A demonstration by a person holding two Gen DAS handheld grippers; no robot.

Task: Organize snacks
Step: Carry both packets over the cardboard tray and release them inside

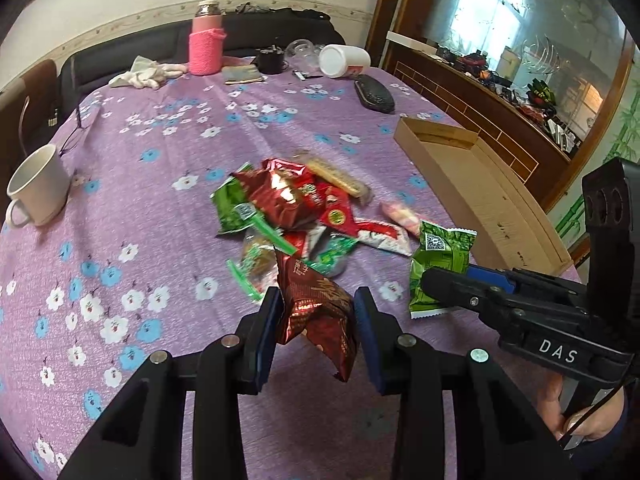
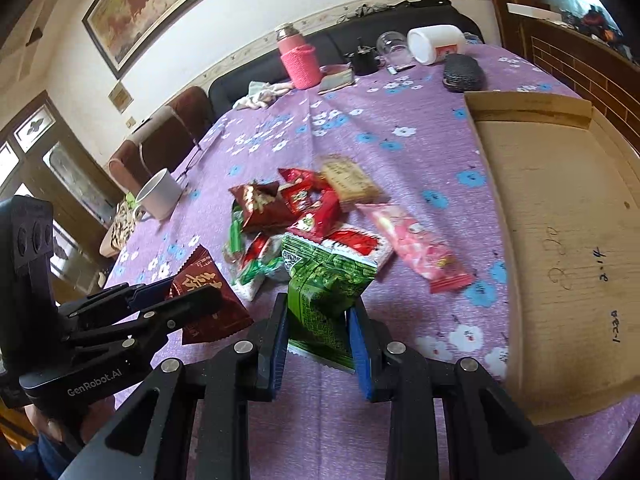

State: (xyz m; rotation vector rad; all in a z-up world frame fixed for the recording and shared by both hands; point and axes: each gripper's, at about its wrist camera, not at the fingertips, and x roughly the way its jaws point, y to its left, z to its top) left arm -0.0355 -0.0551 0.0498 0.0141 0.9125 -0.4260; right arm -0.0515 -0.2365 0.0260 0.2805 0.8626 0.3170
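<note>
My left gripper is shut on a dark red snack packet, lifted just above the purple cloth; from the right wrist view that packet shows at the left, in the left gripper. My right gripper is shut on a green snack packet, which also appears at the right of the left wrist view as the green packet in the right gripper. Beyond both lies a heap of snack packets in red, green and pink, with a biscuit pack at its far side.
An open cardboard box lies at the table's right. A white mug stands at the left edge. At the far end stand a pink bottle, a white jar on its side, a black case, a cloth.
</note>
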